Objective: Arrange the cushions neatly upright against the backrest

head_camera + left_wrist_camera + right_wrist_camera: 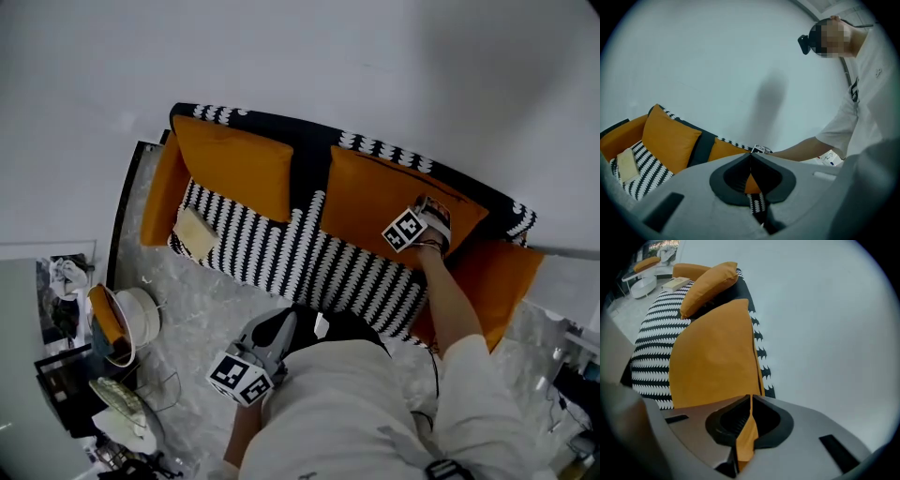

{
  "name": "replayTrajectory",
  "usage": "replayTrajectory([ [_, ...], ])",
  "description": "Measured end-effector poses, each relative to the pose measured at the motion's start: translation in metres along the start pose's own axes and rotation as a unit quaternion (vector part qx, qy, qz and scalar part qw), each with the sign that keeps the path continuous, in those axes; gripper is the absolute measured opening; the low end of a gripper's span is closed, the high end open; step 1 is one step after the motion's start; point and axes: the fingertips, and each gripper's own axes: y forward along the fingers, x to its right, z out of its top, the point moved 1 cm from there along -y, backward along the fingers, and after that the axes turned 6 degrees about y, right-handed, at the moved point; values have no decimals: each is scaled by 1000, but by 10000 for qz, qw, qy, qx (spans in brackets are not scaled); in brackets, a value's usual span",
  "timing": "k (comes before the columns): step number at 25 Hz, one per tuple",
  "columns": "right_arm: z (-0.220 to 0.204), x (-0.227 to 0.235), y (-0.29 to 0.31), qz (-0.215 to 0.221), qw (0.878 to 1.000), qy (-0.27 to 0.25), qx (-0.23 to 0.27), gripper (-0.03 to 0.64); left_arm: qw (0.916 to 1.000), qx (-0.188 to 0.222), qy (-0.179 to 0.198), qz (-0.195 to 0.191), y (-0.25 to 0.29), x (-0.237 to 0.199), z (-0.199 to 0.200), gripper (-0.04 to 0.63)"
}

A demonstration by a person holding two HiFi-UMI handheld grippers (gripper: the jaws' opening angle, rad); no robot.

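Observation:
Two orange cushions lean on the backrest of a black-and-white patterned sofa point(281, 248). The left cushion point(234, 164) stands upright by the orange armrest. At the upper right corner of the right cushion point(370, 202) my right gripper point(434, 208) is shut on the cushion's edge. In the right gripper view a fold of orange fabric sits pinched in the right gripper point(750, 401), and the right cushion point(715, 352) stretches ahead, with the left cushion point(708, 284) beyond it. My left gripper point(284, 321) hangs in front of the sofa, close to the person's body. The left gripper point(750, 157) is shut and holds nothing.
A small beige block point(195, 232) lies on the seat's left end. A round white side table point(131, 323) with an orange item stands on the marble floor to the left of the sofa. A plain wall runs right behind the backrest.

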Motion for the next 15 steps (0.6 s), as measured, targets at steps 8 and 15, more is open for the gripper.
replayTrajectory([
  [8, -13, -5, -31, 204, 9963, 738, 397, 20, 9995, -2, 92, -310, 14, 6, 1, 12],
  [15, -11, -42, -84, 823, 9725, 2016, 824, 20, 9963, -115, 170, -838, 37, -4, 8, 12],
])
